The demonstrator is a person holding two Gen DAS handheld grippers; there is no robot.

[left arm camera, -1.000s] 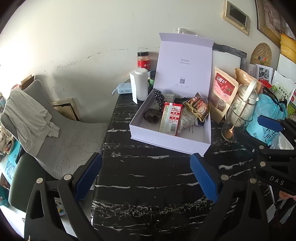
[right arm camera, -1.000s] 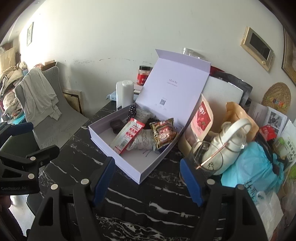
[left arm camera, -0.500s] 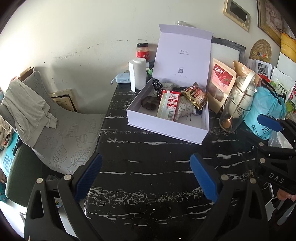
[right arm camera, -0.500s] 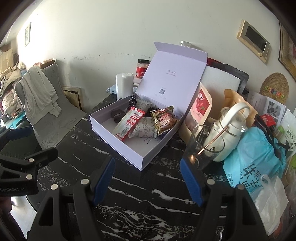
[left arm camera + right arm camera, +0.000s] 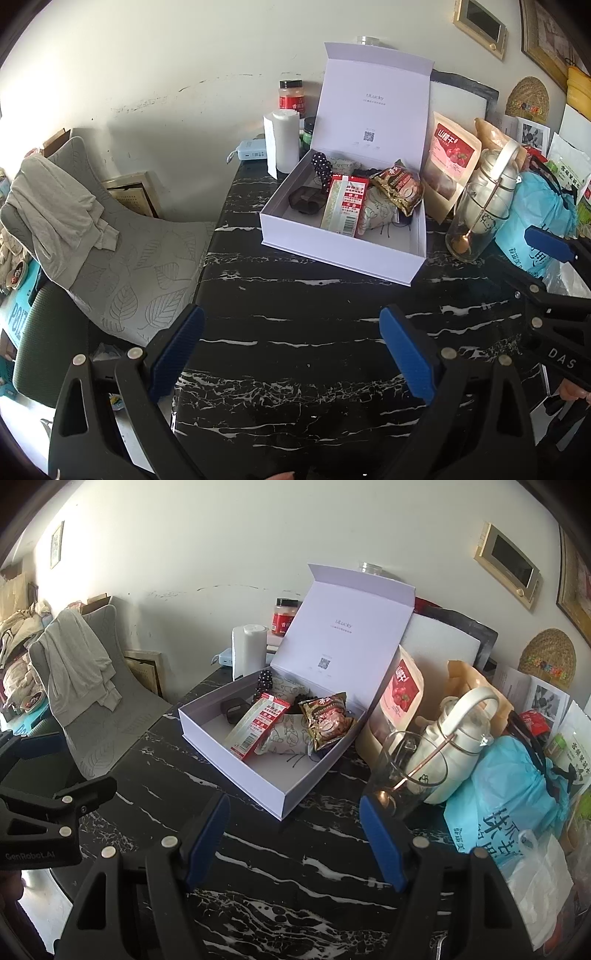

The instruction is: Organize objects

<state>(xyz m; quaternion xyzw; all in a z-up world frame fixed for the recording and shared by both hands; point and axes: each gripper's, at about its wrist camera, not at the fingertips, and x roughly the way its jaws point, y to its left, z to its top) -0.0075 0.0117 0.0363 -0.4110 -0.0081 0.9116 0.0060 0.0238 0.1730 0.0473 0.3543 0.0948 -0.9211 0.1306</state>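
Hovering over bare black tabletop (image 5: pixel 295 369), both empty claws face the box (image 5: pixel 332 251).

**Hidden and cut off around the open box**

The small print and code on the box lid (image 5: pixel 373 107) are too small to read. The patterned pouch (image 5: pixel 284 736) lies partly under the red-and-white packet (image 5: pixel 255 727) and the brown snack bag (image 5: pixel 327 720). The red fruit pouch (image 5: pixel 400 694) is partly hidden by the box lid in the right wrist view. The right gripper (image 5: pixel 554 295) runs off the left wrist view's right edge. The green-lidded jar (image 5: pixel 308 129) shows only a sliver behind the paper roll (image 5: pixel 283 142).
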